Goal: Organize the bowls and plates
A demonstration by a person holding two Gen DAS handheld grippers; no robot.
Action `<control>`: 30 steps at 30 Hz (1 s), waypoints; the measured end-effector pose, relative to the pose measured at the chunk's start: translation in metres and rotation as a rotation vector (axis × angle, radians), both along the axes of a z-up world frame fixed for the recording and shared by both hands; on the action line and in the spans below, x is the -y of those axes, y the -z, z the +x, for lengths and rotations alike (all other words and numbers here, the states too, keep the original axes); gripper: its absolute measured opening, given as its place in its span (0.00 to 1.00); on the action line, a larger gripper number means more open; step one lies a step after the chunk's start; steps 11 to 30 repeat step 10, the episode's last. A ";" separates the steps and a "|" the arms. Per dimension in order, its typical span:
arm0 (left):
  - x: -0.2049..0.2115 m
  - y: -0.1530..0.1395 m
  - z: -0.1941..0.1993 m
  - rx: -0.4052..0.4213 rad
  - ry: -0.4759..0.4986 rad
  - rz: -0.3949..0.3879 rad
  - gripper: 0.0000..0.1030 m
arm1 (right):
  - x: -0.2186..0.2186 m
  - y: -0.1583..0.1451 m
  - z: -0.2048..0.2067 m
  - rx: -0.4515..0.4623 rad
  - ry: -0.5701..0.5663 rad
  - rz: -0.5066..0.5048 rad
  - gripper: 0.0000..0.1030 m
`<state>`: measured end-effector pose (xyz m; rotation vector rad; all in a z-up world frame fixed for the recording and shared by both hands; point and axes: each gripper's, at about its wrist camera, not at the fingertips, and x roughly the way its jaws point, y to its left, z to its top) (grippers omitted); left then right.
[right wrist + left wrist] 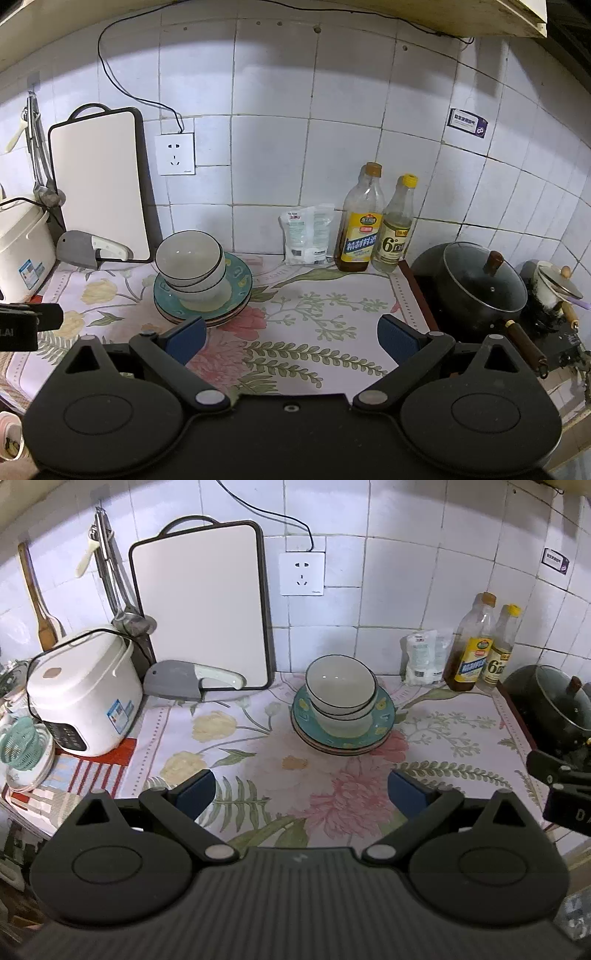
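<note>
Three nested bowls (341,690) sit on stacked plates (343,734) mid-counter on the floral cloth (258,760), near the cutting board (201,605). Both grippers, left (301,794) and right (291,339), hover before them, jaws wide, empty.

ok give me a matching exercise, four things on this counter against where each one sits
Things:
1. bowls
2. knife
3. rice cooker
4. bottles

Places:
A. far left of the counter
B. against the wall, right of the plates
C. stacked on the plates
D. at the foot of the cutting board

Pairs: 1-C, 2-D, 3-A, 4-B
</note>
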<state>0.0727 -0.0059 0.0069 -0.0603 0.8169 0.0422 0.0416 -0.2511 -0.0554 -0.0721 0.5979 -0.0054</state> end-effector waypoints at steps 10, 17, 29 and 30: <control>-0.001 0.000 -0.001 -0.012 0.007 -0.007 0.98 | -0.001 0.002 0.004 -0.024 0.007 0.000 0.98; -0.001 0.000 -0.001 -0.012 0.007 -0.007 0.98 | -0.001 0.002 0.004 -0.024 0.007 0.000 0.98; -0.001 0.000 -0.001 -0.012 0.007 -0.007 0.98 | -0.001 0.002 0.004 -0.024 0.007 0.000 0.98; -0.001 0.000 -0.001 -0.012 0.007 -0.007 0.98 | -0.001 0.002 0.004 -0.024 0.007 0.000 0.98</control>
